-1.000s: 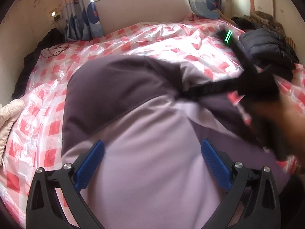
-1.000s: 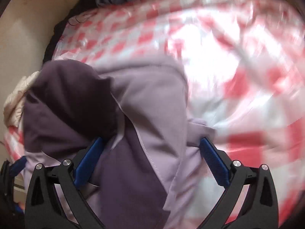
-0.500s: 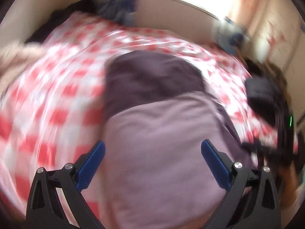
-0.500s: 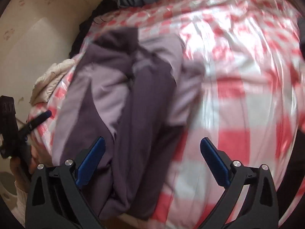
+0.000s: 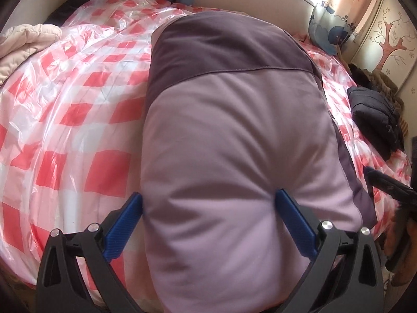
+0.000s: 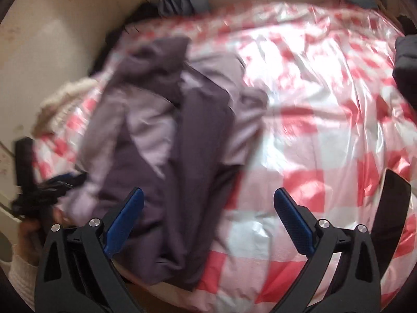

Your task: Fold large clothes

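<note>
Bed [image 5: 65, 120] under glossy red-and-white checked plastic sheet, lying widest | folded lilac-and-dark-purple padded jacket [image 5: 234, 143] lying on bed near its front edge | black puffer garment [image 5: 375, 114] sitting at bed's right side | left gripper [image 5: 208, 208] hovering over jacket, jaws standing spread, gripping nothing | right gripper [image 6: 208, 208] hovering beside jacket, jaws standing spread, gripping nothing.

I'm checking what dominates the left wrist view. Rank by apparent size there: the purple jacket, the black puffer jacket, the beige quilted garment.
1. purple jacket, by far the largest, though it lies closest to the camera.
2. and 3. black puffer jacket and beige quilted garment look alike in size; both are cut off near the edges, so no ranking.
</note>
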Demonstrator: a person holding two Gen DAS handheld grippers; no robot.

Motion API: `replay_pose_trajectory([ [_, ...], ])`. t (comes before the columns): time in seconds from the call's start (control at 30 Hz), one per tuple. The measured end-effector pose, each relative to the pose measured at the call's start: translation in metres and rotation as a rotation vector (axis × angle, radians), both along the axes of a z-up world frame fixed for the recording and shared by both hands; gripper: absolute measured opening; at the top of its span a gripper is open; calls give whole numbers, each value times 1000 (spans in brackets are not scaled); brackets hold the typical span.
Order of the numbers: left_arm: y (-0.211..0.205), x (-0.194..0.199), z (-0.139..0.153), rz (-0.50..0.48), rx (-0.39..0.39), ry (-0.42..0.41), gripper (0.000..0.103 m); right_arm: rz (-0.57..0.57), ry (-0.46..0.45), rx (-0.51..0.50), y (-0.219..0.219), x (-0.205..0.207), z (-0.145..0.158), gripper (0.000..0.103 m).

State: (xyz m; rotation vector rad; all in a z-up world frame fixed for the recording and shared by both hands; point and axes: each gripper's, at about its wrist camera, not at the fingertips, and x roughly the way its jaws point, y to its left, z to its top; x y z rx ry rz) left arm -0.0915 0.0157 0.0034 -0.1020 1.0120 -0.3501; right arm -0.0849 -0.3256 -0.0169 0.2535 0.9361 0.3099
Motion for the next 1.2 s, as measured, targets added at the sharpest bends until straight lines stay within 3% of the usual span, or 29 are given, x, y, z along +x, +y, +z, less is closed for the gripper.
replay_pose_trajectory([
  [0.1,-3,-1,-3,-19,5,10,97,79,108,-182,30,6,-38,97],
  [0.13,-5,-2,-3,-40,13,15,97,99,131,-196,32,8,-50,97],
  [0.2,-4,-4,3,-58,17,10,97,97,180,-145,21,12,-46,97],
  [0.37,18,8,29,-23,-82,-41,97,15,42,-38,-7,14,12,97],
  [0.47,28,38,36,31,-169,-37,97,-45,-12,59,-15,53,35,97],
  [0.53,32,60,36,55,-203,-38,97,-67,-24,61,-16,87,33,97],
  [0.6,31,77,31,59,-215,-25,97,-100,22,54,-10,123,13,97],
  [0.7,16,95,14,18,-206,17,97,-98,190,-95,-6,162,-59,97],
  [0.73,13,97,10,11,-211,19,97,-94,228,-20,-12,164,-88,97],
  [0.77,10,99,10,3,-206,22,97,-102,217,35,-19,162,-93,97],
  [0.87,11,96,17,-23,-177,-14,97,-121,228,131,-34,158,-78,96],
  [0.97,20,94,20,-28,-188,-41,97,-81,173,388,-51,146,-60,96],
  [1.0,26,95,19,-22,-219,-40,97,-89,176,442,-56,145,-58,96],
  [1.07,37,99,16,-25,-289,-17,97,-90,203,447,-59,144,-55,96],
  [1.1,46,103,10,-37,-360,15,97,-80,225,442,-58,144,-57,96],
  [1.2,64,115,-9,-36,-475,112,97,-33,319,499,-51,143,-71,96],
])
